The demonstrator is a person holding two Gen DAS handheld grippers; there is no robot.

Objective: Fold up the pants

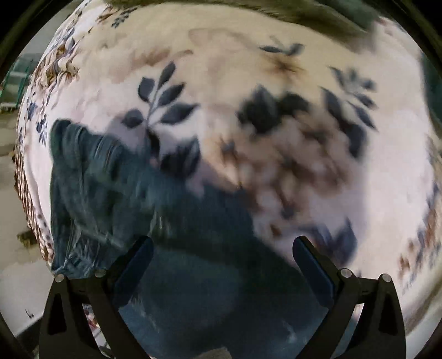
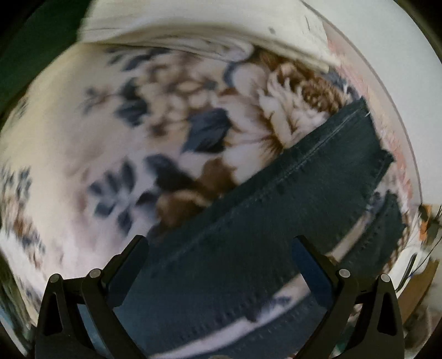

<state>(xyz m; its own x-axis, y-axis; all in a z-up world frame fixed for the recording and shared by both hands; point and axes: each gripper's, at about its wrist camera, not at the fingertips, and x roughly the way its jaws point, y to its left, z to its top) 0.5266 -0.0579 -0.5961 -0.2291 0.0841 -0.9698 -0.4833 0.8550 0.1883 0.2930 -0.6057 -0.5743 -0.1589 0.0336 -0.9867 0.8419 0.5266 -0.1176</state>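
Observation:
Dark blue jeans lie on a floral blanket. In the left wrist view the waist end of the jeans is bunched at the left, and the cloth runs down between the fingers. My left gripper is open, above the jeans. In the right wrist view the two legs stretch up to the right, their hems near the blanket's edge. My right gripper is open over the legs. Both views are blurred by motion.
The white blanket with blue and brown flowers covers the bed. Its left edge drops to a pale floor. A white pillow or folded sheet lies at the far end. Cables and clutter sit off the right side.

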